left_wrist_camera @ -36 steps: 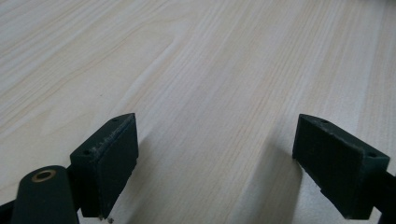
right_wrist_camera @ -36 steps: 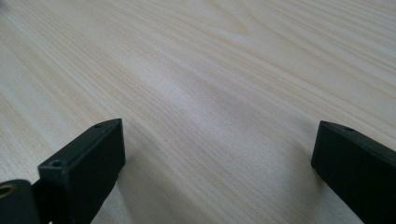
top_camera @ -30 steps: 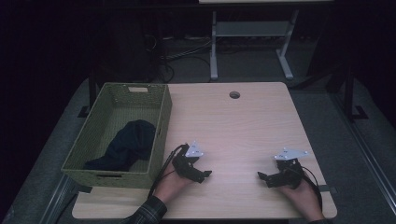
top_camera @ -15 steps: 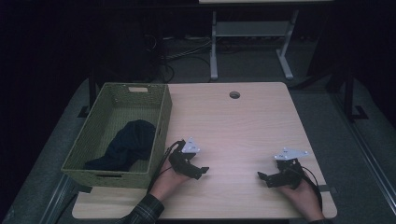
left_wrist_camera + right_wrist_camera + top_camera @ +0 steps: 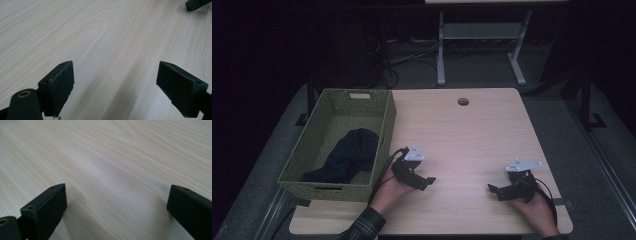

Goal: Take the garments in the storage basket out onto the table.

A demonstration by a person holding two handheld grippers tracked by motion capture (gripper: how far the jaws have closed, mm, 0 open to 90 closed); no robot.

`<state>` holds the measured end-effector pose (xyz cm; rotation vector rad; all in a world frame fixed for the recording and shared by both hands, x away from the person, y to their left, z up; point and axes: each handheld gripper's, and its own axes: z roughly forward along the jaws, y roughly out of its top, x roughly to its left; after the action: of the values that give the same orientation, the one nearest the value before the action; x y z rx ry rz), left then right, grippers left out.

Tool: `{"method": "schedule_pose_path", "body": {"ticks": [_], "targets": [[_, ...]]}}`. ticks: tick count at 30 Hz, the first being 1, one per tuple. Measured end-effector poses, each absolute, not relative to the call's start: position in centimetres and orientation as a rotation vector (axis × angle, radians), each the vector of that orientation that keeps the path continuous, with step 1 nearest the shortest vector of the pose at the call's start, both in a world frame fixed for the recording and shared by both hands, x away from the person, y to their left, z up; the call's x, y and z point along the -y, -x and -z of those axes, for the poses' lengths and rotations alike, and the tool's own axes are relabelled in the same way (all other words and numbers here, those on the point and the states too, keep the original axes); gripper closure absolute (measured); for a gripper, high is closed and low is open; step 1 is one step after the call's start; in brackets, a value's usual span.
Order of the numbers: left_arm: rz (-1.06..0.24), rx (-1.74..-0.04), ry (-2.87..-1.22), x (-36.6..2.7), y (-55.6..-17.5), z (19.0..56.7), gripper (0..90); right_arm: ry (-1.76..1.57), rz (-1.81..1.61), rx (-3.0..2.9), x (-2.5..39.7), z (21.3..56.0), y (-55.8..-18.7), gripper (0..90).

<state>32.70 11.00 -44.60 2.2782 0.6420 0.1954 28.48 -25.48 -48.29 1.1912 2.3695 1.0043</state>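
The fingers [image 5: 58, 86] of the left gripper [image 5: 428, 181] are spread wide over bare wood, and those [image 5: 47, 207] of the right gripper [image 5: 493, 190] are likewise parted, nothing being held by either. A green woven basket [image 5: 384, 131] is set at the light wooden table's [image 5: 472, 135] left edge, with dark navy cloth [image 5: 347, 155] heaped inside

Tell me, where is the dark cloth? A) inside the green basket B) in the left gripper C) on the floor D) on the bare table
A: the dark cloth lies inside the green basket, while the left gripper stands open over the table beside it, holding nothing.
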Motion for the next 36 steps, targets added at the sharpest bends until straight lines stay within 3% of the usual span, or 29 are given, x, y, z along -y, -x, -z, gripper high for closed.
{"method": "schedule_pose_path", "body": {"ticks": [36], "targets": [[-0.143, -0.624, -2.272, -10.9, -33.1, 39.9, 14.3, -1.193, -1.007, -2.370, 25.5, 48.3, -28.5, 2.5]]}}
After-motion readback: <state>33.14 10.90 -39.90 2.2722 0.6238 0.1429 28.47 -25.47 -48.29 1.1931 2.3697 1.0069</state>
